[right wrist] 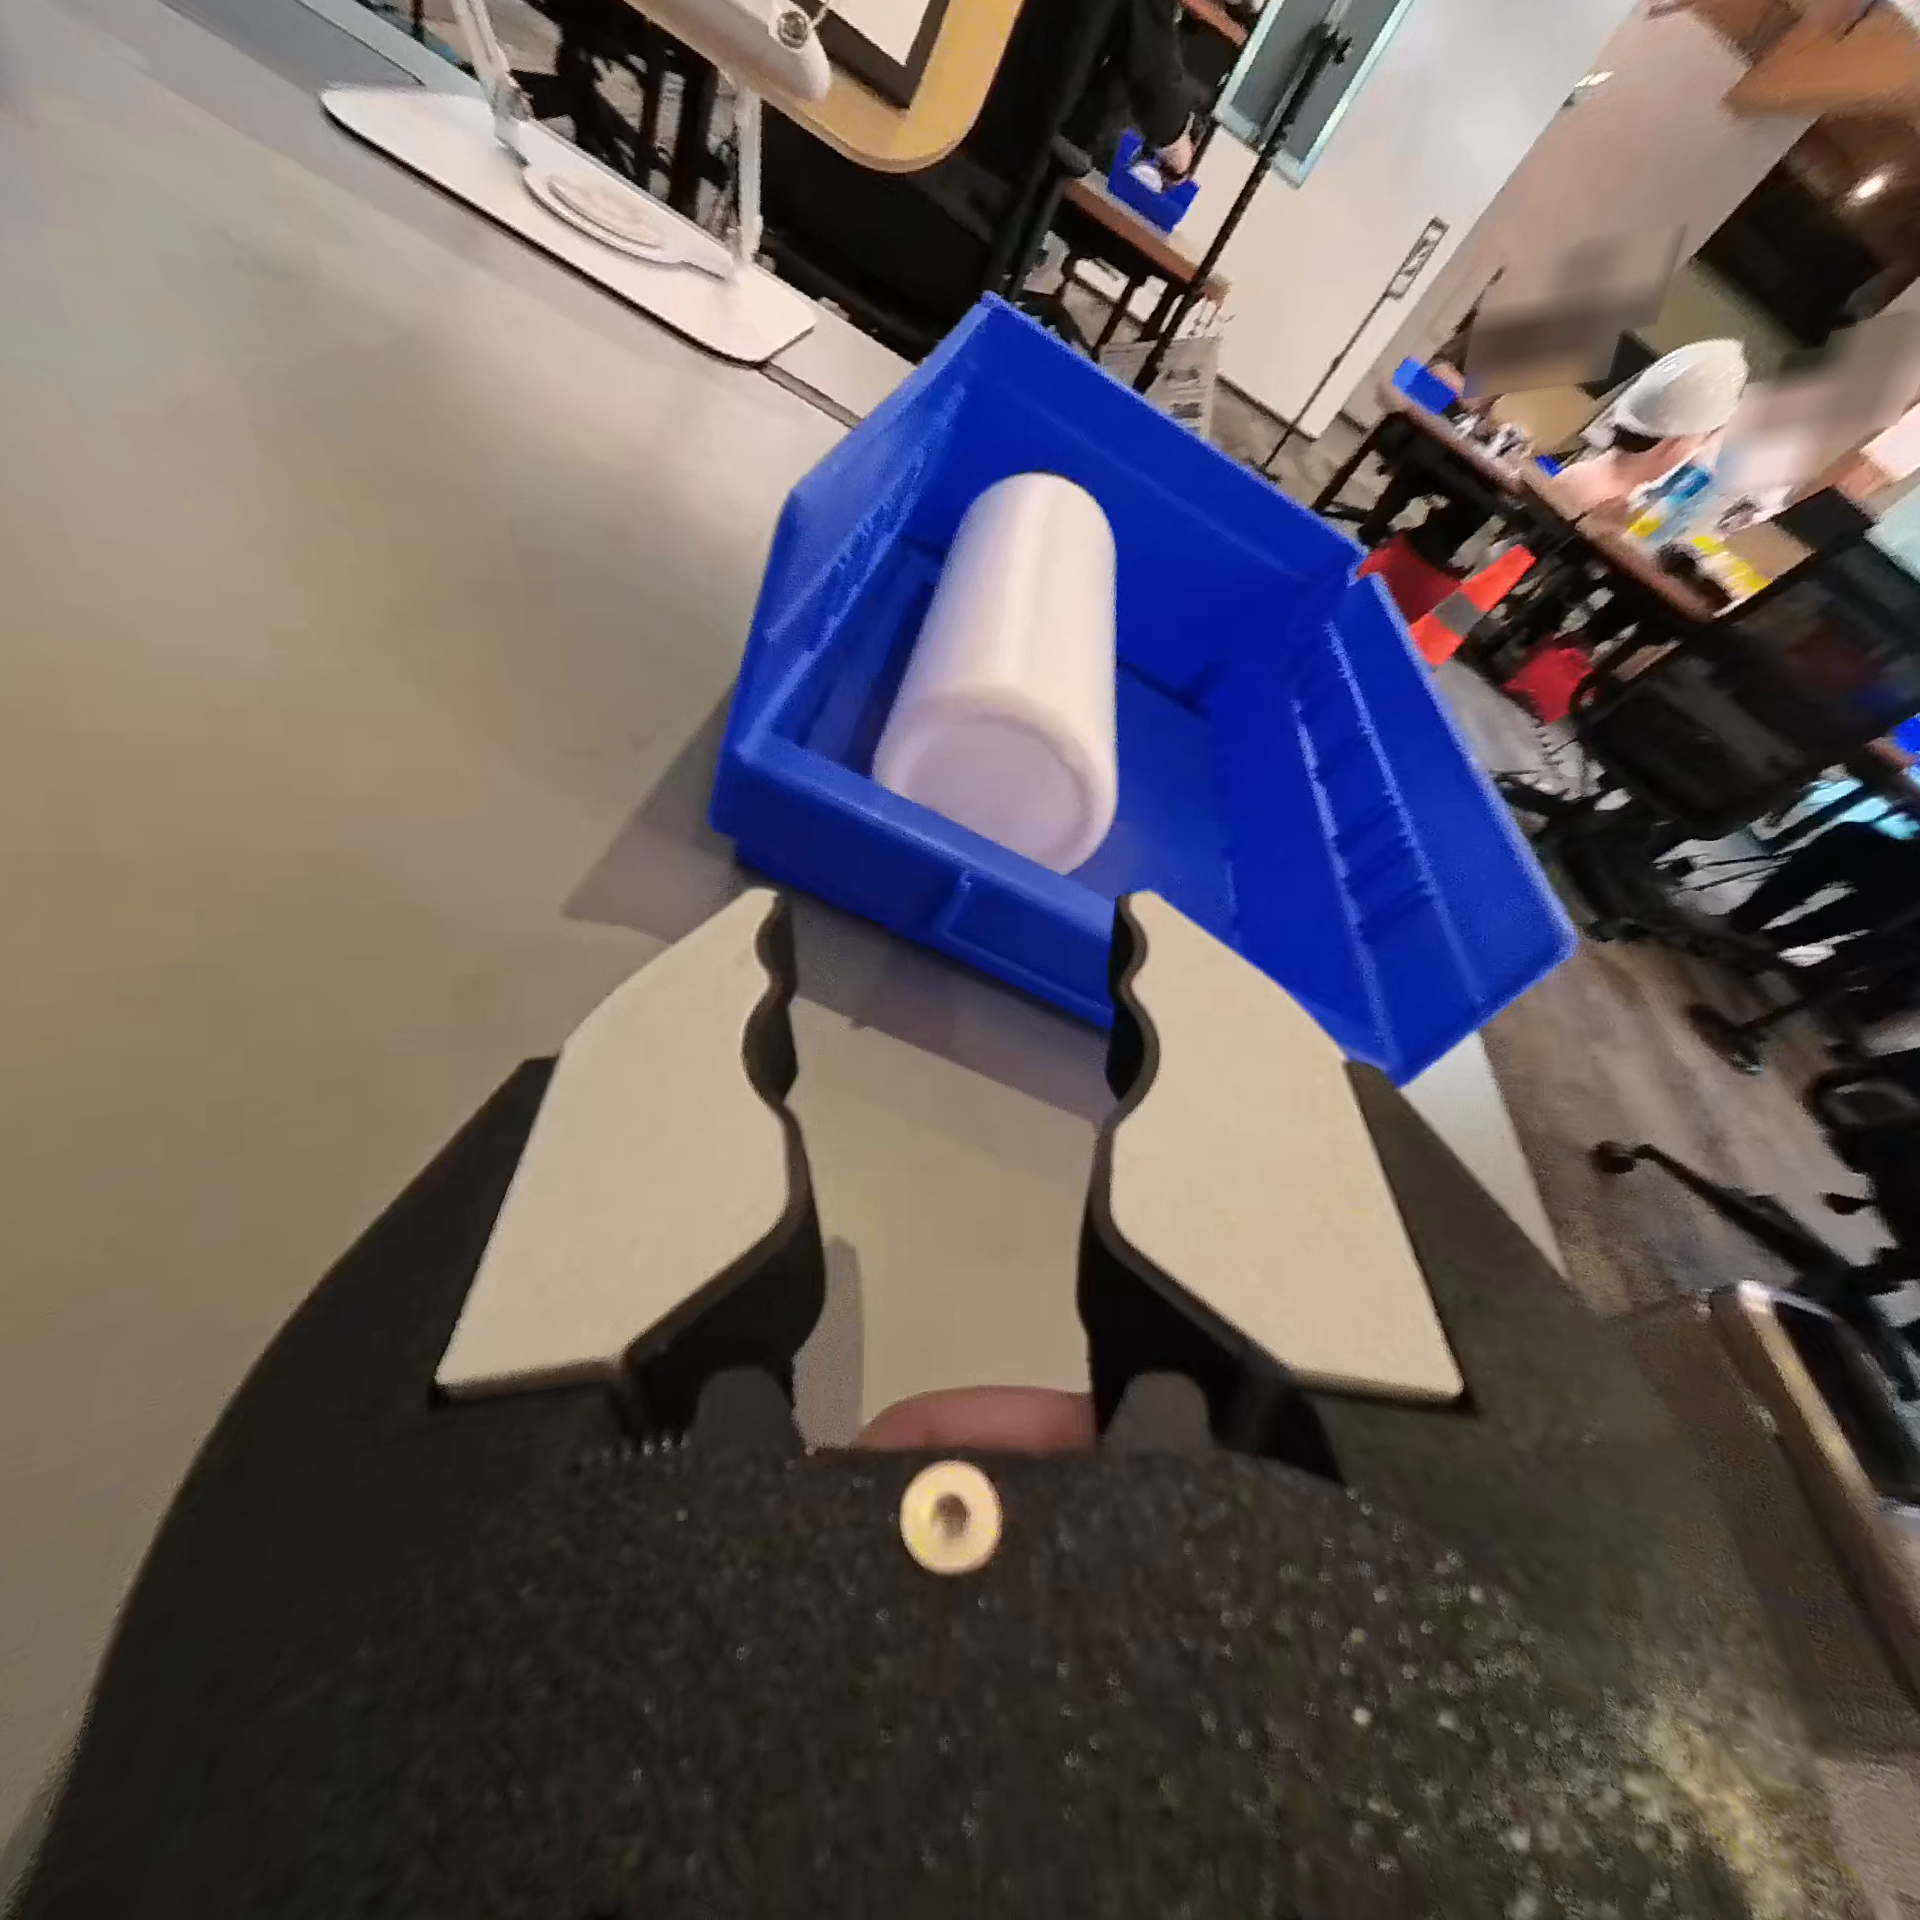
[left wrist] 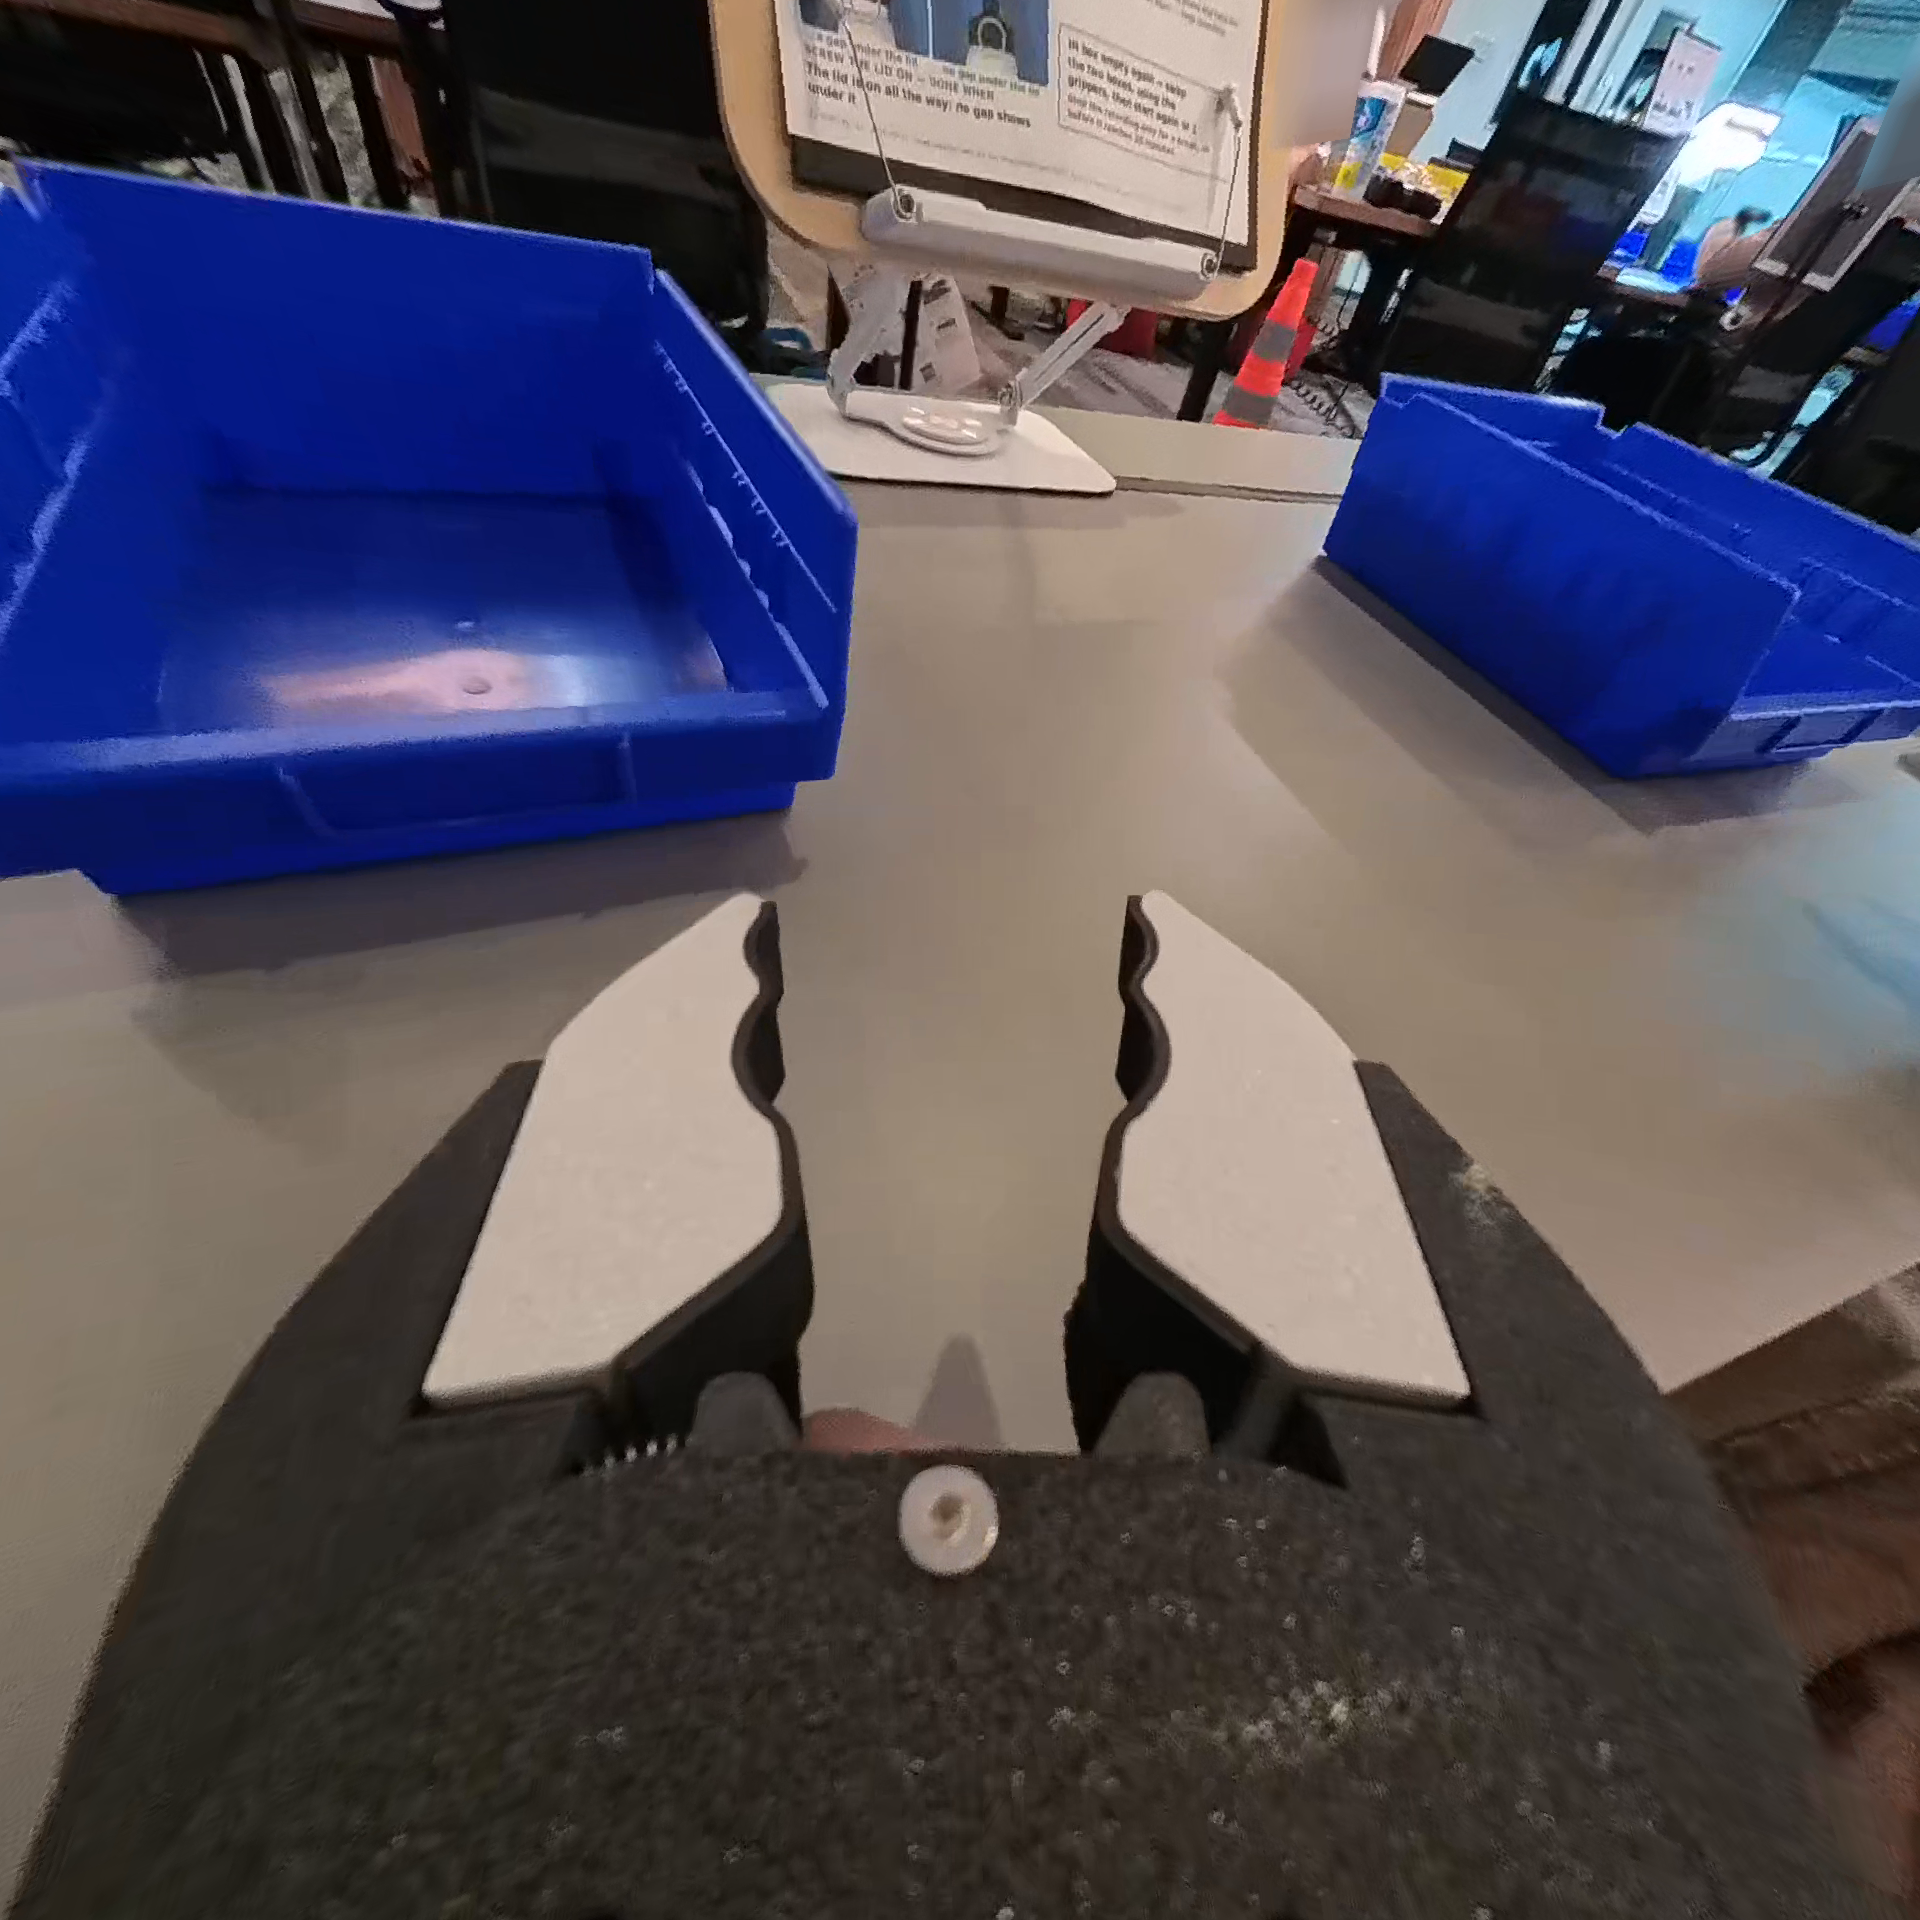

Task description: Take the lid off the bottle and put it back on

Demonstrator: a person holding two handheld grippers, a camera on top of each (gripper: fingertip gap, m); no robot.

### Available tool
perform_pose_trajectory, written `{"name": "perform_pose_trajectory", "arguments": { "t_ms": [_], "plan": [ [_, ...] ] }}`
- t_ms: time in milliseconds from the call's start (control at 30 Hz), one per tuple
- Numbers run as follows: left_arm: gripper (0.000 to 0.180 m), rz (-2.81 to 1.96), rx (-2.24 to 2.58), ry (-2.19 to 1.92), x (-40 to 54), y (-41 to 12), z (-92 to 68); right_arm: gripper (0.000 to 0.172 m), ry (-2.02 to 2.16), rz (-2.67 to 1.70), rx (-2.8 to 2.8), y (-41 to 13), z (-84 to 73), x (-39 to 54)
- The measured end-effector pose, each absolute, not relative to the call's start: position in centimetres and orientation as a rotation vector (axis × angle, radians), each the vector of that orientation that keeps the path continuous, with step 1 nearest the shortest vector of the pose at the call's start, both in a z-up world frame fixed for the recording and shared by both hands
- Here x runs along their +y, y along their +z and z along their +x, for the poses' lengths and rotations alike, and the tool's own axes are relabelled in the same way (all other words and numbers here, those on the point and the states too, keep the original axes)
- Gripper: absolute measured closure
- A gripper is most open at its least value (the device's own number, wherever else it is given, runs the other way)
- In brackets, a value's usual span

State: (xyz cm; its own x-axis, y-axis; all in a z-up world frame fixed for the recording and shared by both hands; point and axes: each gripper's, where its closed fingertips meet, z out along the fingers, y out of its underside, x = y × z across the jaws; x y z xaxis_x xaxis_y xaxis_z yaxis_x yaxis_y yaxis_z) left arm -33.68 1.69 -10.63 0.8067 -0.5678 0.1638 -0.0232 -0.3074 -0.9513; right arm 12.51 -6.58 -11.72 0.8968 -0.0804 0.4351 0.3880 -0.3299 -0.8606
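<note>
White bottle [right wrist: 1003, 675] lies on its side in the blue bin [right wrist: 1351, 831] ahead of our right gripper [right wrist: 948, 935] — the bin's low front wall stands between them. Both our grippers, left [left wrist: 948, 935] too, gape wide on nothing. Another blue bin [left wrist: 416, 582] and a document stand [left wrist: 966, 426] share the grey table [left wrist: 1039, 675] — cluttered workroom behind.

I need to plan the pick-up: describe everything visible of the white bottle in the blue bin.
The white bottle is a plain, smooth, matte cylinder that looks like plastic. It lies on its side inside the blue bin, one flat round end facing the camera. The far end is hidden, so no lid can be made out. Neither gripper touches it.
</note>
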Motion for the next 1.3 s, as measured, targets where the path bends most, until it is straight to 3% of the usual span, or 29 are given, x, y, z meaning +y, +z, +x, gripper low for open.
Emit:
{"name": "perform_pose_trajectory", "arguments": {
  "t_ms": [300,467,533,800,900,1000,1300],
  "plan": [
    [0.114,-1.879,0.730,-0.517,0.7,-13.4,-27.8,0.114,-0.348,-1.828,-0.075,-11.2,13.9,-7.6],
    [0.106,-1.895,1.042,-0.651,-2.3,-13.1,-15.6,0.108,-0.179,-1.740,0.109,-9.8,15.8,-8.1],
    [0.110,-1.962,1.164,-0.651,-3.0,-13.6,-9.9,0.104,-0.217,-1.742,0.122,-10.0,17.0,-8.4],
    [0.101,-1.933,1.045,-0.588,-1.2,-12.2,8.3,0.101,-0.067,-1.716,0.267,-10.2,19.0,-9.1],
    [0.119,-1.978,0.954,-0.601,-0.1,-13.1,10.9,0.105,-0.077,-1.718,0.287,-10.6,19.9,-9.3],
    [0.166,-1.999,0.844,-0.539,2.0,-13.4,10.5,0.109,-0.179,-1.738,0.259,-10.7,20.7,-9.5],
    [0.177,-2.012,0.690,-0.439,2.1,-13.3,4.6,0.110,-0.329,-1.938,0.423,-13.6,21.6,-9.1]
  ]
}}
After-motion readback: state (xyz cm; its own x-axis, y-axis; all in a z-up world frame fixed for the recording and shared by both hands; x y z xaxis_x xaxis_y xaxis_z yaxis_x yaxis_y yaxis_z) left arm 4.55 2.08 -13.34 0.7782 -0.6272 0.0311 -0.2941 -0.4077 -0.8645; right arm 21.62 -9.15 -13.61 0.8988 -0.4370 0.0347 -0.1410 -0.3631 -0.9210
